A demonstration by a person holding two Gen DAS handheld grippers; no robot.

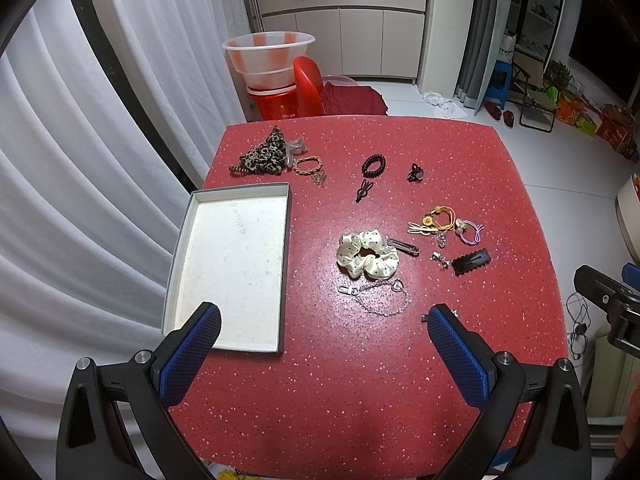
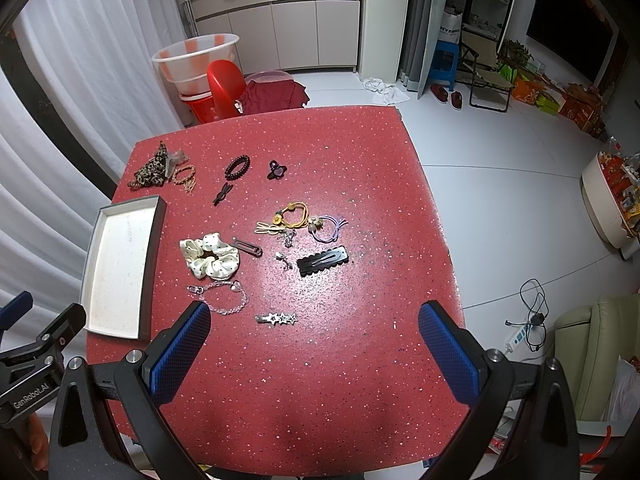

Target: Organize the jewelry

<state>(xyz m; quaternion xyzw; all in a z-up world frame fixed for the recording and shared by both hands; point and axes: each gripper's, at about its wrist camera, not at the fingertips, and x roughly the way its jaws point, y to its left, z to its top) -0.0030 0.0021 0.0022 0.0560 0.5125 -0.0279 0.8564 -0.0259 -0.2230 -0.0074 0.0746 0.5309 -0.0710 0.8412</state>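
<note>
1. My left gripper (image 1: 324,324) hovers above the near edge of the red speckled table (image 2: 360,184), jaws spread wide, nothing between them.
2. My right gripper (image 2: 314,320) hangs over the same edge, jaws equally wide and empty.
3. The shallow white box (image 1: 236,260) lies at the table's left side, open and bare inside.
4. The cream dotted scrunchie (image 2: 210,255) rests near the table's middle, a brown hair clip (image 2: 248,247) touching its right side.
5. A clear bead chain (image 2: 222,298) lies just in front of the scrunchie; a silver star clip (image 2: 277,318) sits near it, to the right.
6. The black scalloped clip (image 2: 322,261) lies right of centre, with yellow hair ties (image 2: 292,216) and a purple hair tie (image 2: 330,229) behind it.
7. At the far left: a leopard scrunchie (image 1: 264,154), beside it a braided orange tie (image 1: 307,166). A dark coil tie (image 1: 373,166) and small dark claw clip (image 1: 416,172) lie further right.
</note>
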